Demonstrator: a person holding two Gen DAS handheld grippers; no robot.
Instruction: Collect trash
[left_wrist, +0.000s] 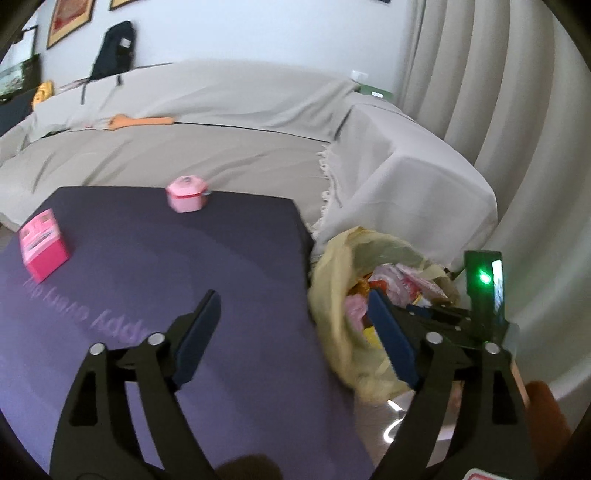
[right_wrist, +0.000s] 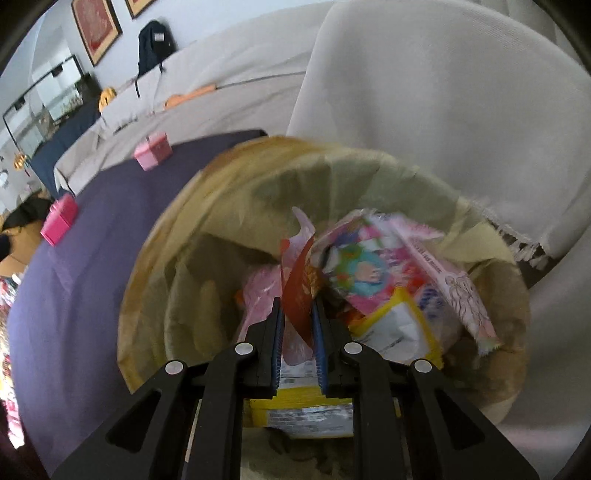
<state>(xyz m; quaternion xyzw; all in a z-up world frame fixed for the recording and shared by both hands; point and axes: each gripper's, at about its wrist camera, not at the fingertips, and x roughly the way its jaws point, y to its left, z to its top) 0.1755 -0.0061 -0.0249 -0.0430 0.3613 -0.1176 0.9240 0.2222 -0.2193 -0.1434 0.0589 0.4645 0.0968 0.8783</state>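
the right gripper (right_wrist: 297, 325) hangs over the mouth of a yellow-lined trash bag (right_wrist: 258, 173) crowded with bright wrappers (right_wrist: 373, 273), its jaws pinched tight on a red wrapper (right_wrist: 299, 291); the left gripper (left_wrist: 295, 332) has its jaws spread wide with nothing between them, one finger over a purple mat (left_wrist: 147, 258), the other over the bag's near rim. on the mat's far side sit a pink box (left_wrist: 44, 243) at left and a pale pink case (left_wrist: 186, 194) further right; a sheet-draped sofa (left_wrist: 221, 147) stands beyond, its draped arm close against the bag's far side.

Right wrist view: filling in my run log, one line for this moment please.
right gripper: shut on red wrapper | over trash bag | left gripper: open, empty
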